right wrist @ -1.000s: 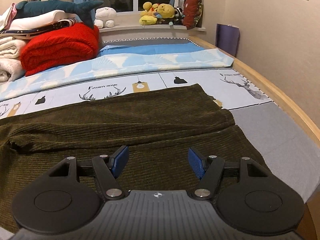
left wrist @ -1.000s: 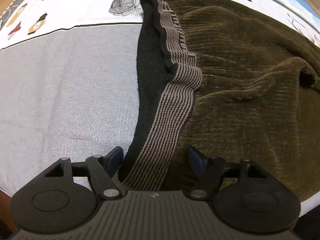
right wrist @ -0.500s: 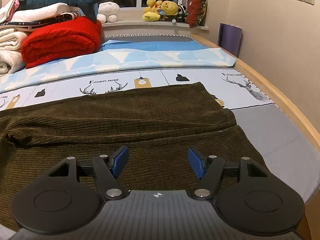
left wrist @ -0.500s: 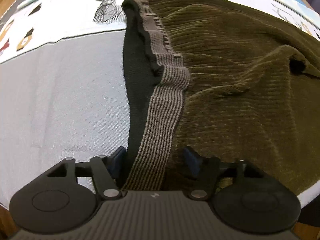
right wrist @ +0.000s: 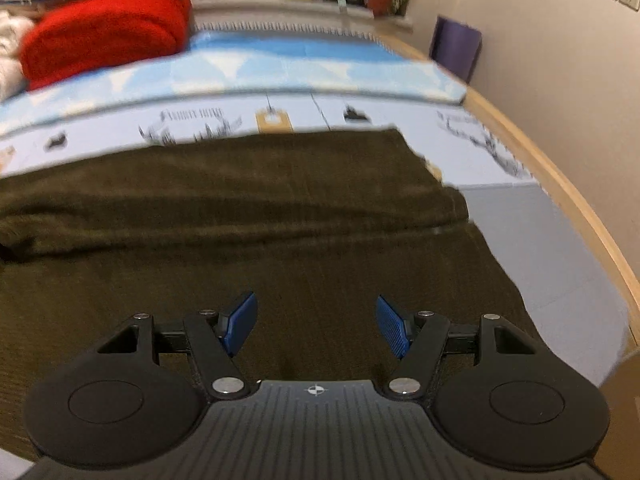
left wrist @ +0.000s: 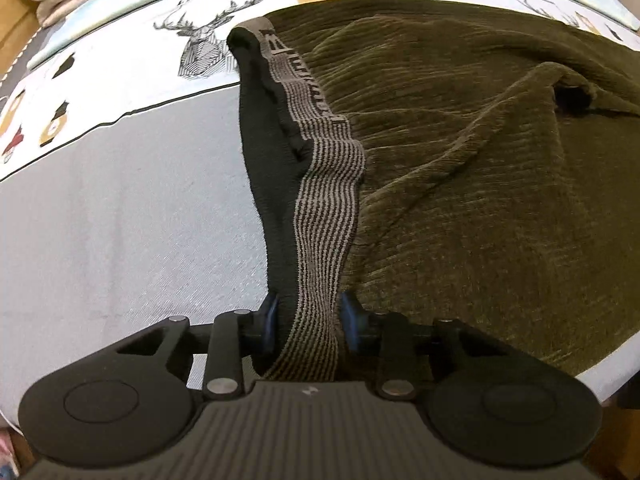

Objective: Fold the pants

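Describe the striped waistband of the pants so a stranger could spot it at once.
On the bed, olive corduroy pants lie spread out. Along their left edge in the left wrist view runs the waistband, between the closing pads of the left claw. Unlike the plain ribbed cloth, it is grey with thin dark stripes and black lining.

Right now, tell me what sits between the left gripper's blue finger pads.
The striped grey waistband of the olive corduroy pants, seen in the left wrist view.

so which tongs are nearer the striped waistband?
Left. The left tongs have been closing around the waistband; the right tongs hang open over the pants leg.
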